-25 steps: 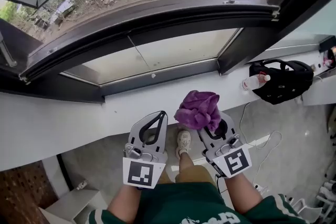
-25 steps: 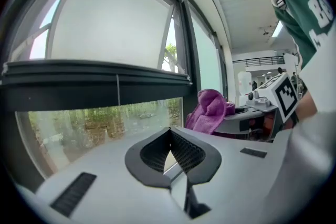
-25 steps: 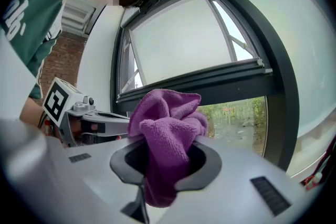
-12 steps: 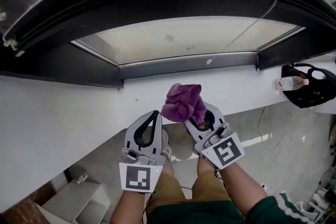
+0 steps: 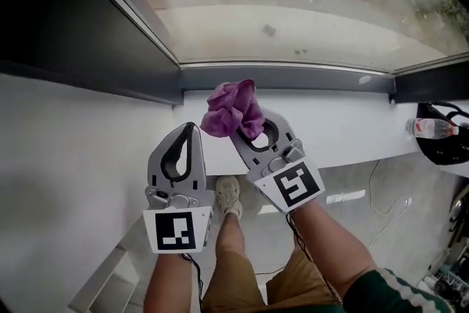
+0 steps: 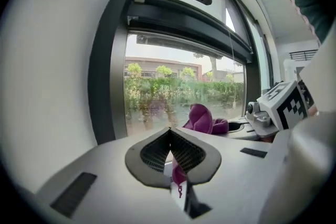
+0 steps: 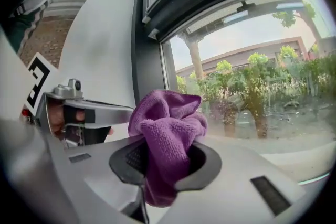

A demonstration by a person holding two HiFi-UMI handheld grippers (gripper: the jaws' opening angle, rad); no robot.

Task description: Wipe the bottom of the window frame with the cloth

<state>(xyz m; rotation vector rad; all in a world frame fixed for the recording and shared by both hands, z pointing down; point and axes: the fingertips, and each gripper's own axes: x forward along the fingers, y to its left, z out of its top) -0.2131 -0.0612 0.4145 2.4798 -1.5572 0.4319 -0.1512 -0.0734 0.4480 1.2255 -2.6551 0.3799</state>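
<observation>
A bunched purple cloth (image 5: 231,111) (image 7: 167,136) (image 6: 203,119) is pinched in my right gripper (image 5: 244,116) (image 7: 167,150), which is shut on it. The cloth hangs just short of the grey bottom rail of the window frame (image 5: 293,77), over the white sill (image 5: 337,124). My left gripper (image 5: 192,127) (image 6: 170,131) is to the left of the cloth, its jaws shut with nothing between them. Its tips hover above the sill near the frame's dark left upright (image 5: 124,11).
A black bag (image 5: 448,135) with a plastic bottle (image 5: 432,127) lies on the sill at the far right. White wall (image 5: 66,157) spreads to the left. Below are the person's legs, a shoe (image 5: 229,194) and a floor cable (image 5: 381,209).
The head view has swung down and closer to the window. Both grippers have moved up towards the frame's bottom rail, the cloth now almost against it. Neither gripper's grip changed.
</observation>
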